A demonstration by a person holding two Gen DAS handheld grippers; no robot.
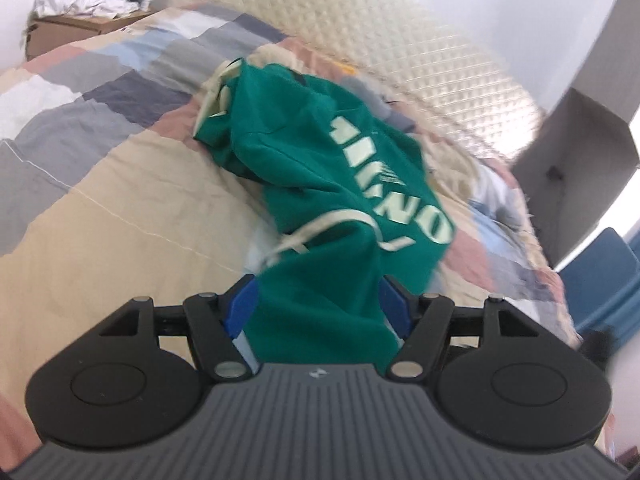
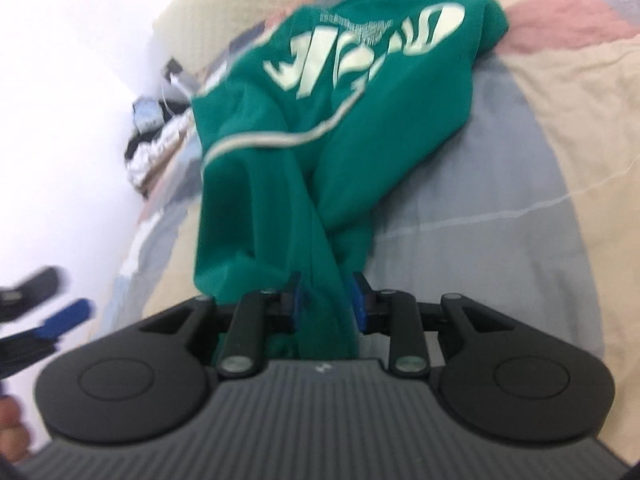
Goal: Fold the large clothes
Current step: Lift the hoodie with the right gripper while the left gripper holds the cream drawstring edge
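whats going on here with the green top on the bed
A person is folding a green sweatshirt with cream lettering on a bed covered by a patchwork quilt, using a hand-held gripper in each hand. The left hand-held gripper has its jaws wide apart, with green fabric lying loosely between them. The right hand-held gripper has a bunched fold of the sweatshirt between much narrower jaws. The garment is still rumpled, not yet laid flat.
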